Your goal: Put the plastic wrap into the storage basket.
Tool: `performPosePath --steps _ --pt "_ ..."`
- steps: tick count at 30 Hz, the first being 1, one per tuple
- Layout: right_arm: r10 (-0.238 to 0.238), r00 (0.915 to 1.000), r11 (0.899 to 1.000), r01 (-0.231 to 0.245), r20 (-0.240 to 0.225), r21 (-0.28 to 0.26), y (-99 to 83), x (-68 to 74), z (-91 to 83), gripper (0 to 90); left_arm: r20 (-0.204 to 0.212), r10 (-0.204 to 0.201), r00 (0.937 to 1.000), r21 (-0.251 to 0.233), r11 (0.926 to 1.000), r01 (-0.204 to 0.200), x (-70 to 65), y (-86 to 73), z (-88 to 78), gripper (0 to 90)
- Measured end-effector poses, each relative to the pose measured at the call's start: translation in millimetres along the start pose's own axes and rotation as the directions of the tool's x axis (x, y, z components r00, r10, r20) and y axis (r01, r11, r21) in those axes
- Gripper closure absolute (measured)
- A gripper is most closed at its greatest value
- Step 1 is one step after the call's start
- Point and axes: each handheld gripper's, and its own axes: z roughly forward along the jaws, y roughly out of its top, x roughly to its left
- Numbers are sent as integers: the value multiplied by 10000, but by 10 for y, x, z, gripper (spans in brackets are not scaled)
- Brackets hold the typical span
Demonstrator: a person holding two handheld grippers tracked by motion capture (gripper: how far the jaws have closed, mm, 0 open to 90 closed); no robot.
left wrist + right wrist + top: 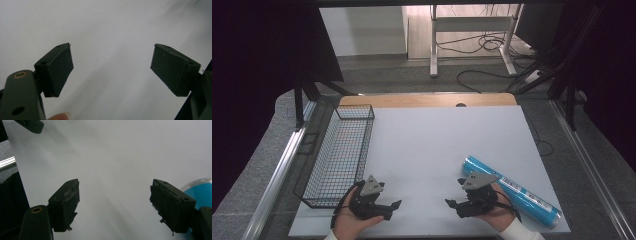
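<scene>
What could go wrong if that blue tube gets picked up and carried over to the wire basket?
The blue tube is round and lies near the table's right edge, so a nudge from the right gripper might roll it off. It also looks long; held off-centre, it may tip before reaching the wire basket.

The white table top [437, 145] is bare across the middle and the top right of the high view, so a hand can move freely there. A black wire basket [339, 155] with tall sides blocks the left side. A long blue tube [512, 191] lies slanted at the lower right, in the way there.
</scene>
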Motion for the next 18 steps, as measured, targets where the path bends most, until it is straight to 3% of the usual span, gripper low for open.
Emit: performPosePath --steps 18 --pt "601 9955 9981 -589 727 -186 127 -287 -418 245 -79 51 10000 57 10000 -51 19 -8 2 174"
